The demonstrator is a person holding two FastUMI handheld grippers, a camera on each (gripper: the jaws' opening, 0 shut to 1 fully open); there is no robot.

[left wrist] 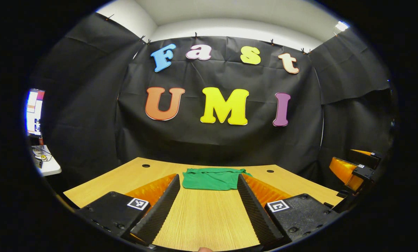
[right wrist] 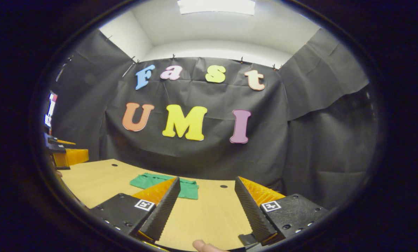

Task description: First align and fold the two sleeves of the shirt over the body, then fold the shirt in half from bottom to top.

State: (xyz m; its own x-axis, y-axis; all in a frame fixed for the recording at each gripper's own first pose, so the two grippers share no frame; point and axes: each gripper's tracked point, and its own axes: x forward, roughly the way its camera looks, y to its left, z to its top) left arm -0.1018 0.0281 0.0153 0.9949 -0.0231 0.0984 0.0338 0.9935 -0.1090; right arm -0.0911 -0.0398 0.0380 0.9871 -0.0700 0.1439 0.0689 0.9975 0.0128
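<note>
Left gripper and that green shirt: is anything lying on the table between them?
No. In the left gripper view, bare table runs from the open left gripper to the folded shirt. Nothing lies between them.

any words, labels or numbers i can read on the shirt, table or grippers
shirt, table: none.
left gripper, right gripper: square coded markers, no words.
screen at the edge: too blurred to read.

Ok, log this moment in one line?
left gripper: open, empty | right gripper: open, empty | green shirt: folded compact, far on wooden table | both grippers clear of it
</note>
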